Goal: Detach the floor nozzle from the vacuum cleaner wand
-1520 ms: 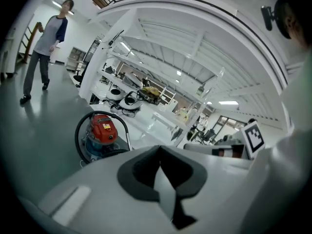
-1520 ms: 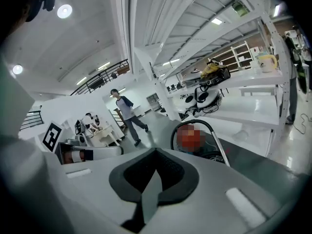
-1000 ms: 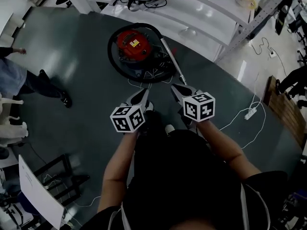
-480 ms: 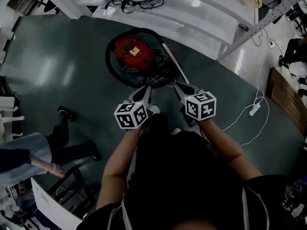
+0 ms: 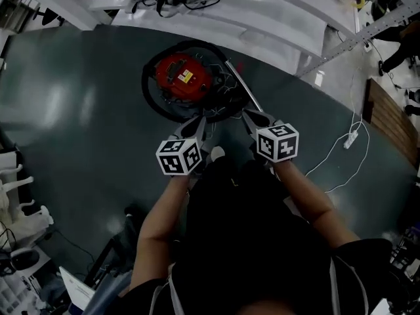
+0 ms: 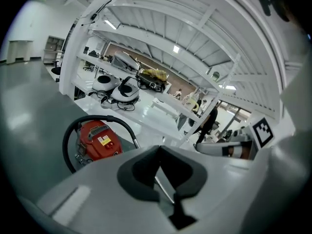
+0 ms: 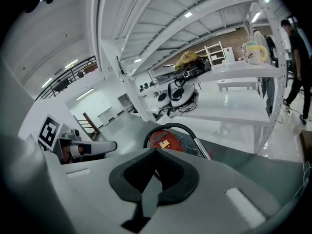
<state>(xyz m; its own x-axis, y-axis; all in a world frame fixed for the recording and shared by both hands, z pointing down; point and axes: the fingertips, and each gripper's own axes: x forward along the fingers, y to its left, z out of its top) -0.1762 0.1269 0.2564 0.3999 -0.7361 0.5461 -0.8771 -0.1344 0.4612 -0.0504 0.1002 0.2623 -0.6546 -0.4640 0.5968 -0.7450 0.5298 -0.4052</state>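
Both forearms reach forward and downward, side by side. The left hand-held gripper [image 5: 199,123] and the right hand-held gripper [image 5: 249,115] each have jaws together, holding nothing, just short of the red canister vacuum cleaner [image 5: 182,77]. Its chrome wand [image 5: 243,86] slants toward the right hand-held gripper; the nozzle cannot be made out. White metal shelving [image 5: 275,12] bounds the far side, and the dark grey floor [image 5: 79,97] lies open leftward.

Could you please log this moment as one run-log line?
left gripper: shut, empty | right gripper: shut, empty | vacuum: on floor | wand: not held

One red vacuum cleaner [image 5: 180,77], one black hose [image 5: 147,87], one metal wand [image 5: 244,89], two hand-held grippers [image 5: 199,121] [image 5: 249,115]
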